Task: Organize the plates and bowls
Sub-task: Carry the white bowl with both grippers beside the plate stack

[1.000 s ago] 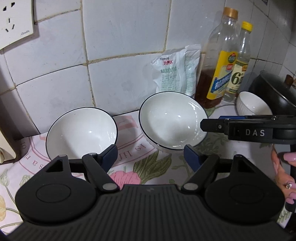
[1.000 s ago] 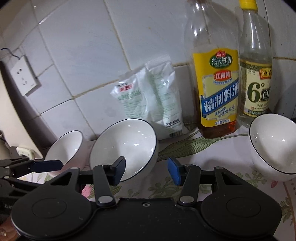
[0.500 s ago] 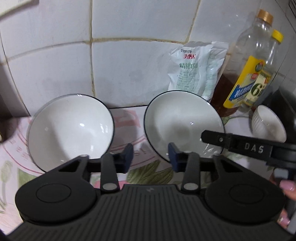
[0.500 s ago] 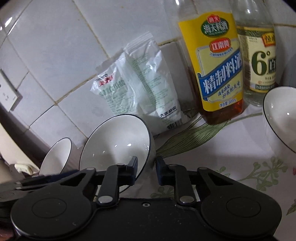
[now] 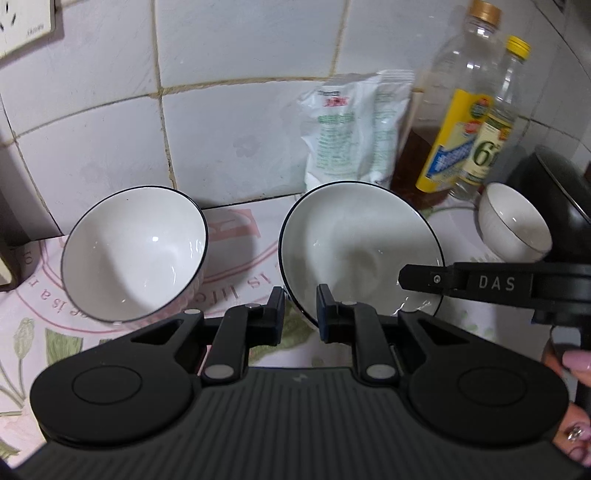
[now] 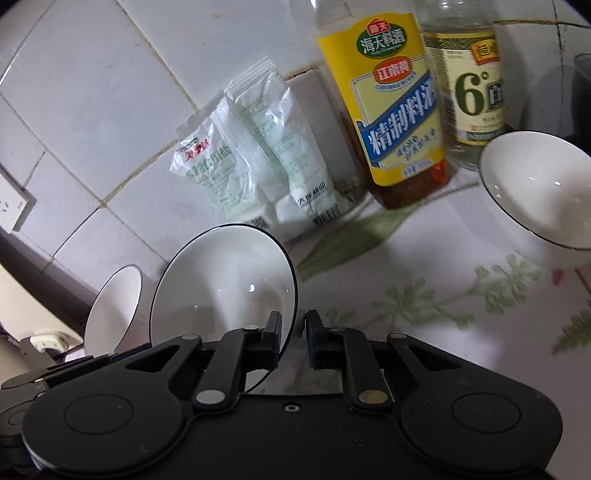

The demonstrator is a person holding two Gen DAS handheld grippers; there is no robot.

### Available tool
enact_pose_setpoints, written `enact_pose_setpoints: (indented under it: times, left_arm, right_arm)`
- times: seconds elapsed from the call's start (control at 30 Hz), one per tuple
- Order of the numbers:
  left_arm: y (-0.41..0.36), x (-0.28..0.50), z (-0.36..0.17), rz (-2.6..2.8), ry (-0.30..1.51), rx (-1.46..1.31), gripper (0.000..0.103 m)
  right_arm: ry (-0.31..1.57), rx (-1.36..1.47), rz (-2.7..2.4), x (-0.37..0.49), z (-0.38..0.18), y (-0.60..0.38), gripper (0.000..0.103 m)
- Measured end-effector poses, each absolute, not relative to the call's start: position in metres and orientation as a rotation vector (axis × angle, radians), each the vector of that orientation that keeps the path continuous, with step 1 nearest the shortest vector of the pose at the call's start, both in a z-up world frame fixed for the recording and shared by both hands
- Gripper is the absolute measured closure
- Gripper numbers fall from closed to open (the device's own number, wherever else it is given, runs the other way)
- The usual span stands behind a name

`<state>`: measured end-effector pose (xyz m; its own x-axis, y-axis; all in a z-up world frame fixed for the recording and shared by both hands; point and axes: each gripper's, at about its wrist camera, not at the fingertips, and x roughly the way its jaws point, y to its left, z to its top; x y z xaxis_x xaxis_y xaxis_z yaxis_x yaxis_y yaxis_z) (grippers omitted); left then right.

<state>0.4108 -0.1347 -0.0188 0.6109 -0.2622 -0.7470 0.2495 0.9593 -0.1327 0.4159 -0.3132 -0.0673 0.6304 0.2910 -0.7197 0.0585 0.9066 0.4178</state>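
Three white bowls with dark rims stand on a floral cloth (image 5: 236, 258). The middle bowl (image 5: 358, 254) (image 6: 221, 288) is tilted. My left gripper (image 5: 300, 314) has its jaws closing on this bowl's near left rim, which runs between the pads. My right gripper (image 6: 293, 328) has its jaws closing on the same bowl's opposite rim; one of its fingers (image 5: 424, 278) reaches over that edge. The left bowl (image 5: 133, 254) (image 6: 118, 306) and the small right bowl (image 5: 513, 225) (image 6: 535, 188) are untouched.
Two salt bags (image 6: 255, 155), a cooking-wine bottle (image 6: 391, 103) and a vinegar bottle (image 6: 472, 85) stand against the tiled wall. A black pot (image 5: 554, 184) sits at the far right. A wall socket (image 5: 22, 26) is at upper left. A hand (image 5: 576, 365) holds the right gripper.
Both grippers' jaws have gone from wide apart to narrow around the middle bowl's rim. The left gripper has shifted right from between the two bowls to that rim.
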Motion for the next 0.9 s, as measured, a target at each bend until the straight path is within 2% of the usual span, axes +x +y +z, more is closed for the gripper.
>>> enact_pose_setpoints:
  times: [0.3, 0.57, 0.9]
  left_arm:
    - [-0.142, 0.363, 0.014, -0.335, 0.902, 0.008, 0.087]
    - [-0.143, 0.311, 0.039, -0.389, 0.885, 0.027, 0.087]
    - [-0.157, 0.254, 0.050, -0.433, 0.865, 0.101, 0.087]
  right_arm:
    - [0.891, 0.359, 0.137, 0.364, -0.031, -0.315, 0.086]
    - [0.899, 0.423, 0.146, 0.310, -0.010, -0.331, 0.086]
    - [0.891, 0.387, 0.140, 0.255, 0.005, -0.338, 0.086]
